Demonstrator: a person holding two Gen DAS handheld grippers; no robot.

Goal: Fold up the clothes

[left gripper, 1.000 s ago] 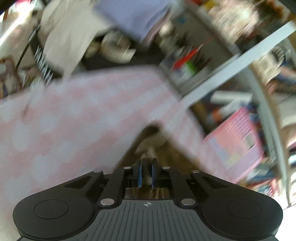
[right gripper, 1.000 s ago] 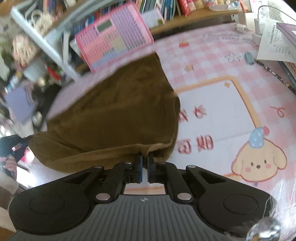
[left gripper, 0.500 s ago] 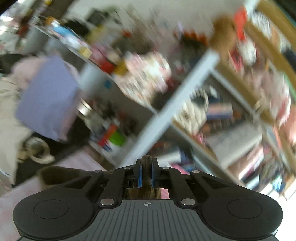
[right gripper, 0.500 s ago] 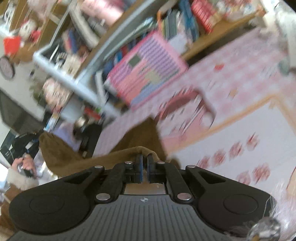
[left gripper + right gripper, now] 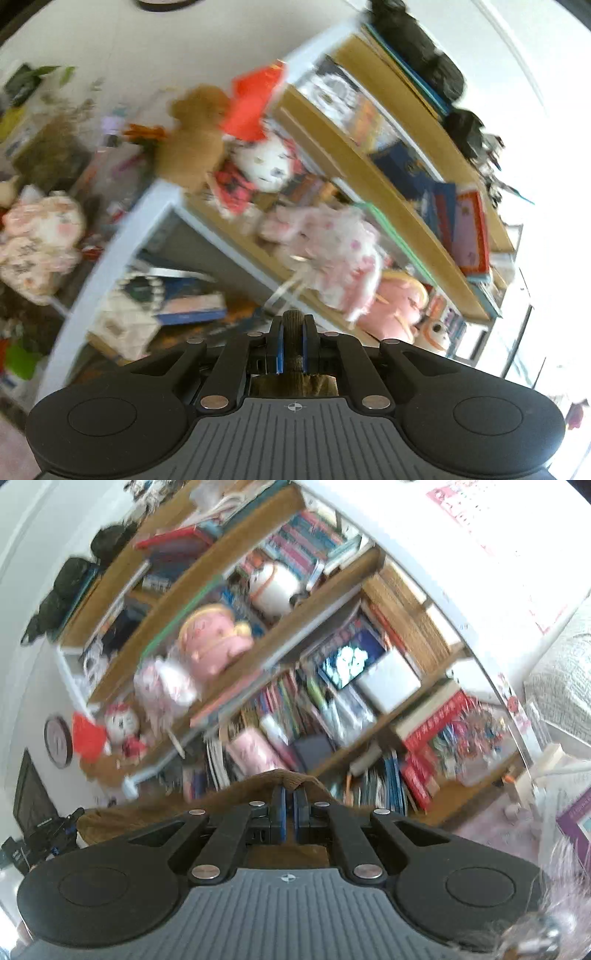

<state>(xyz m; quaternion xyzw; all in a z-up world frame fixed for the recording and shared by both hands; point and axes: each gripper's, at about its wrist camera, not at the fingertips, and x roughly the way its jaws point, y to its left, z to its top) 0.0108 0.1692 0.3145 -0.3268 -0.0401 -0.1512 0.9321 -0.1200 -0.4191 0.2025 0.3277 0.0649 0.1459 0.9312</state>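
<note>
A brown garment [image 5: 155, 808] hangs lifted in the air. In the right wrist view its top edge runs leftward from my right gripper [image 5: 290, 799], which is shut on a fold of it. In the left wrist view only a bunched brown edge of the garment [image 5: 293, 343] shows, pinched between the blue pads of my left gripper [image 5: 293, 326], which is shut on it. Both grippers point roughly level at the shelves, and the rest of the cloth hangs below, hidden by the gripper bodies.
A tall wooden bookshelf [image 5: 369, 572] packed with books and plush toys [image 5: 332, 254] fills both views. A pink plush [image 5: 214, 638] sits on one shelf. A round clock [image 5: 58, 742] hangs on the white wall at left. A strip of pink table covering [image 5: 491, 819] shows low right.
Both grippers rose from the pink checked table and tilted up, carrying the brown garment off it. The views swung from the tabletop to the shelves.
</note>
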